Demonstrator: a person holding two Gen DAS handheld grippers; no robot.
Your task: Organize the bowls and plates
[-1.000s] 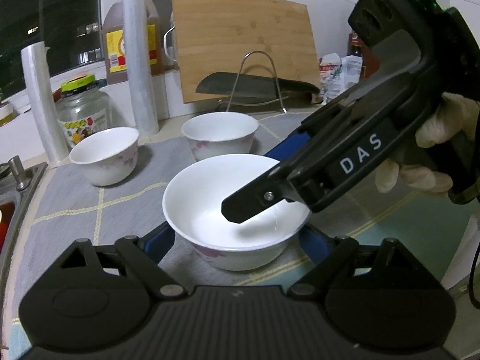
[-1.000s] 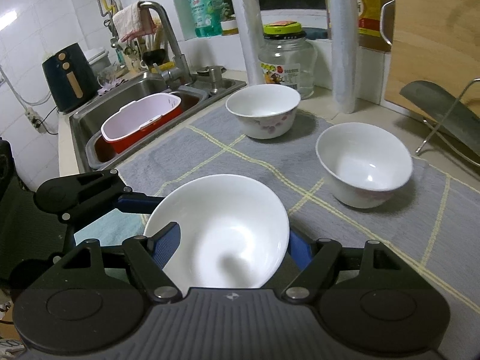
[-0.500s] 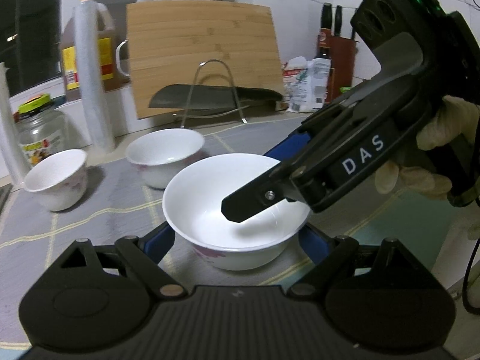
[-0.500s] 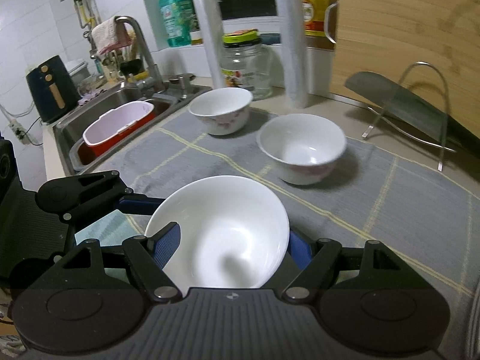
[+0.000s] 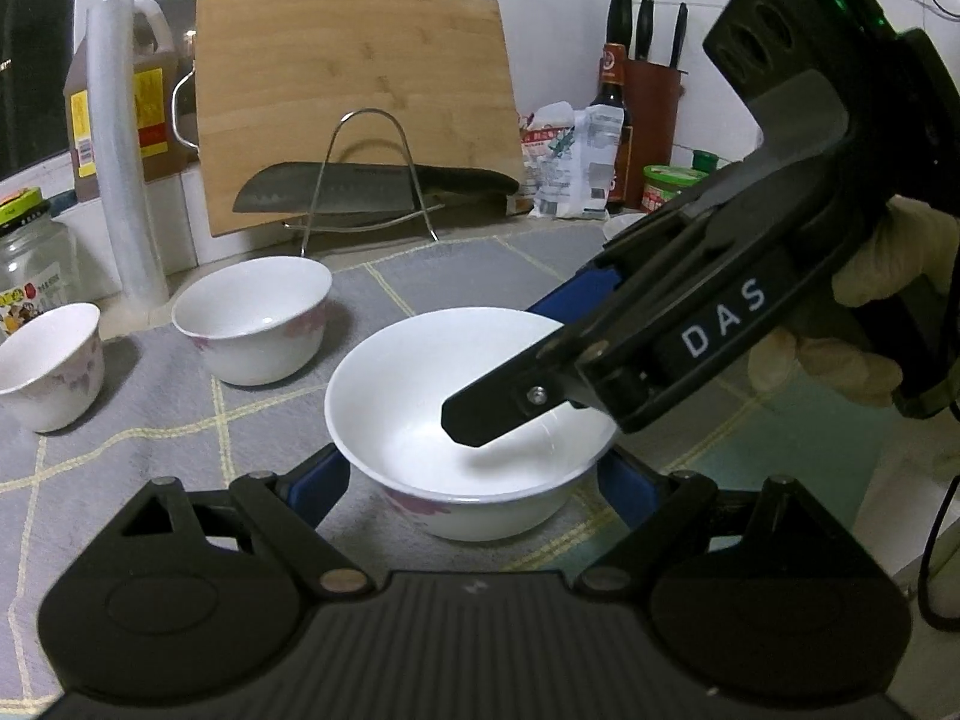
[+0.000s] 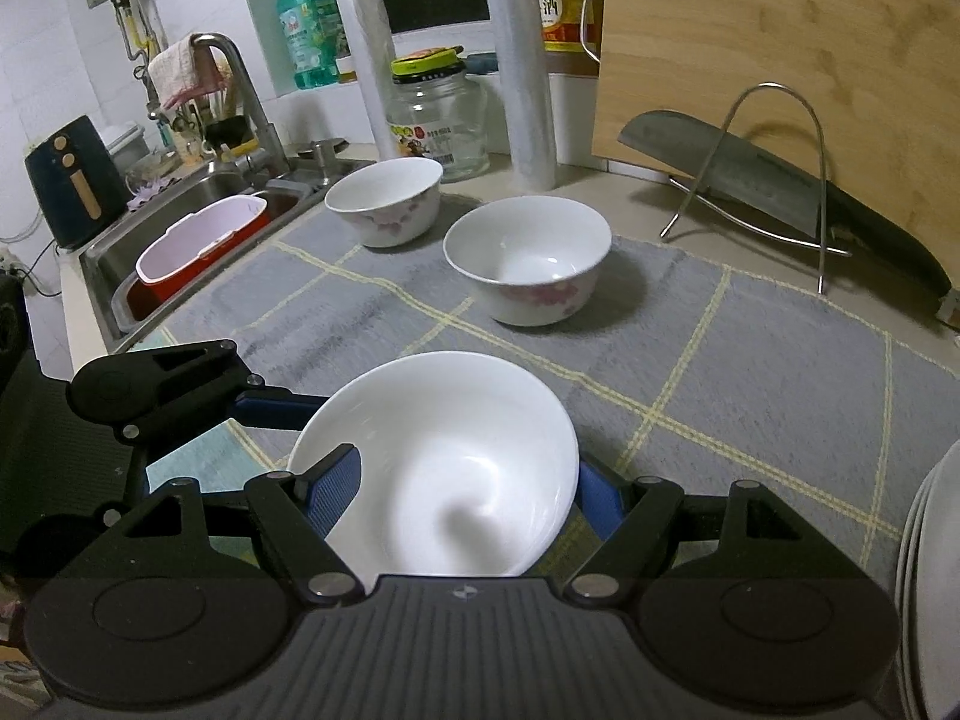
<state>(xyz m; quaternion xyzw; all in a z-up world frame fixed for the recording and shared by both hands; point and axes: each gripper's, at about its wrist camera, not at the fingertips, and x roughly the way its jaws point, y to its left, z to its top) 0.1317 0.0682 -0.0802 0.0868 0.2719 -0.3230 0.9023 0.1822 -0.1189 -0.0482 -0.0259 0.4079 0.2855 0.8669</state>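
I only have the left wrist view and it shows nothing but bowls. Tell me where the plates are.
Observer: A stack of white plates stands at the right edge of the right wrist view, to the right of the right gripper.
Operator: Now report what lies past the far bowl on my left.
Observer: A sink with a red tub in it sits just beyond that far bowl.
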